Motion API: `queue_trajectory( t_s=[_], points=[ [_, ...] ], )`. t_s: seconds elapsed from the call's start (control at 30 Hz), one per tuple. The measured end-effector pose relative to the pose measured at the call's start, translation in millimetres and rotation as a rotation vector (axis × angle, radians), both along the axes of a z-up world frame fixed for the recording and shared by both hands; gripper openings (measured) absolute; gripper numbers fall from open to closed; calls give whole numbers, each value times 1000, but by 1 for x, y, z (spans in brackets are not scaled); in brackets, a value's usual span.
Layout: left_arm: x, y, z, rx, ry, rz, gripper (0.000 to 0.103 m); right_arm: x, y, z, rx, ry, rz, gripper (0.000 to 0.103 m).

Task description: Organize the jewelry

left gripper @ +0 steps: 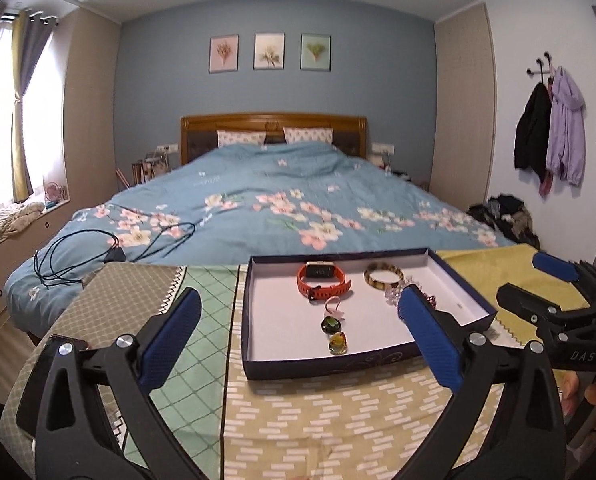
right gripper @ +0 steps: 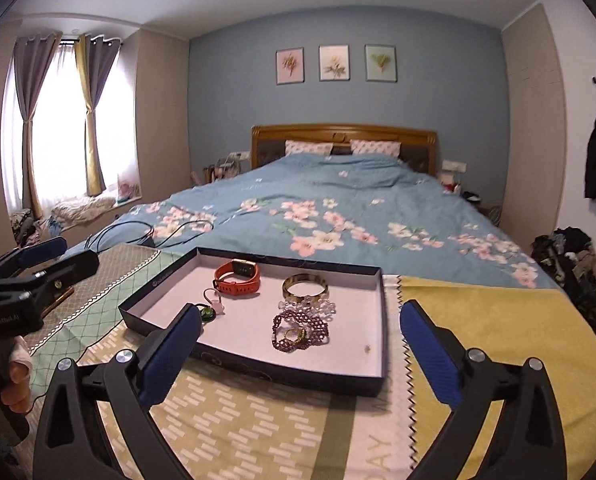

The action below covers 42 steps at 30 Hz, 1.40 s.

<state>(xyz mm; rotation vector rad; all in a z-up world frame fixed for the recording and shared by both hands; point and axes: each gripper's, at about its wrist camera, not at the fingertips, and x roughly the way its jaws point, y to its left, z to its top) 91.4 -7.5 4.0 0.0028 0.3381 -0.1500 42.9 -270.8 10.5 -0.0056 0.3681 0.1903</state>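
A dark blue box tray with a white floor lies on patterned cloths. Inside it are an orange watch, a tortoiseshell bangle, a clear bead bracelet, a purple bead bracelet, a pink ring, a green stone ring and an amber ring. My left gripper is open and empty, just in front of the tray. My right gripper is also open and empty, off the tray's near right side.
Behind the tray stretches a bed with a blue floral duvet; black cables lie on its left corner. A yellow cloth covers the surface right of the tray. A pile of clothes sits by the right wall. Hands hold the grippers.
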Motion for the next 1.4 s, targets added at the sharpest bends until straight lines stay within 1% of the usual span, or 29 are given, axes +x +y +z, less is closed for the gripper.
queue_trajectory(
  t_s=[0.13, 0.23, 0.33, 0.47, 0.57, 0.93, 1.03, 1.4],
  points=[
    [-24, 5, 5, -20, -53, 16, 98, -21, -2, 2, 14, -49, -10, 96],
    [-43, 7, 6, -39, -88, 28, 98, -28, -1, 2, 14, -60, -11, 96],
    [-55, 4, 5, -29, -100, 33, 98, -32, 0, 1, 12, -63, -13, 96],
    [-67, 3, 8, -36, -120, 34, 98, -40, 1, 2, 16, -96, -25, 96],
    [-73, 0, 11, -21, -136, 44, 98, -43, 1, 3, 19, -101, -27, 96],
    [-78, -1, 18, -34, -147, 51, 98, -53, 1, 2, 25, -121, -40, 96],
    [-78, 0, 18, -29, -151, 55, 98, -54, 0, 3, 24, -125, -45, 96],
    [-81, 5, 18, -46, -166, 68, 98, -58, 0, 6, 33, -154, -50, 96]
  ],
)
